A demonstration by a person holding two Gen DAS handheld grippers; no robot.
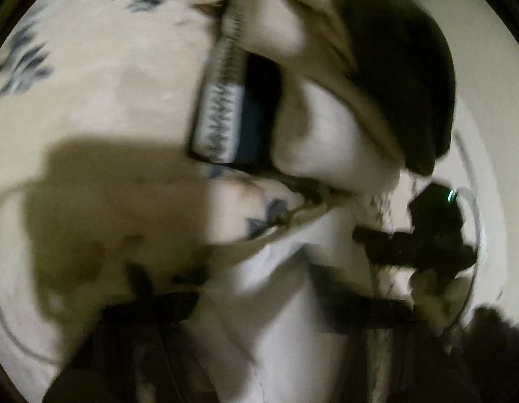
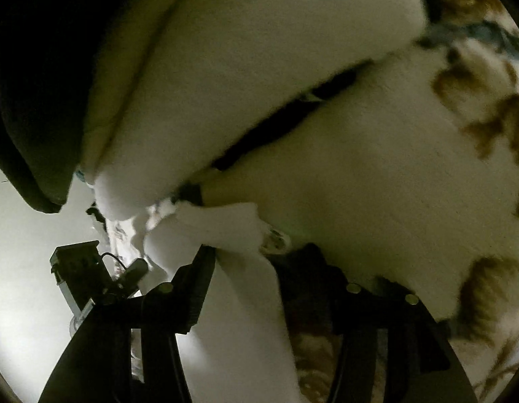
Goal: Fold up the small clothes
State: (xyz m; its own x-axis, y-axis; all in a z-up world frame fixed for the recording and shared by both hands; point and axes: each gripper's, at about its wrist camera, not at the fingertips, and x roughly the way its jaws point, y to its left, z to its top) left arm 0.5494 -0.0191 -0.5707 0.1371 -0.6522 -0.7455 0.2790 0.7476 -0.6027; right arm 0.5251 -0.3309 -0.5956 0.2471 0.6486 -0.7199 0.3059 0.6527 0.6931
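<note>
Blurred close views, white garment [image 1: 326, 127] bunched and lifted over a cream floral-print cloth [image 1: 101, 77], left gripper [image 1: 259, 302] with dark fingers pinching a white fold, right gripper [image 2: 239, 288] likewise clamped on the garment's white edge, other gripper visible beyond each.

We list a cream floral-print bedcover [image 1: 101, 77], our landmark, spread beneath everything. On it lies a patterned zigzag band [image 1: 222, 117] with a dark blue panel [image 1: 256, 110] just beside it. A dark cushion-like mass [image 1: 407, 77] rises past the bedcover's far edge; motion blur hides its nature. The bedcover's brown leaf motifs [image 2: 494, 127] show clearest from the right wrist.
</note>
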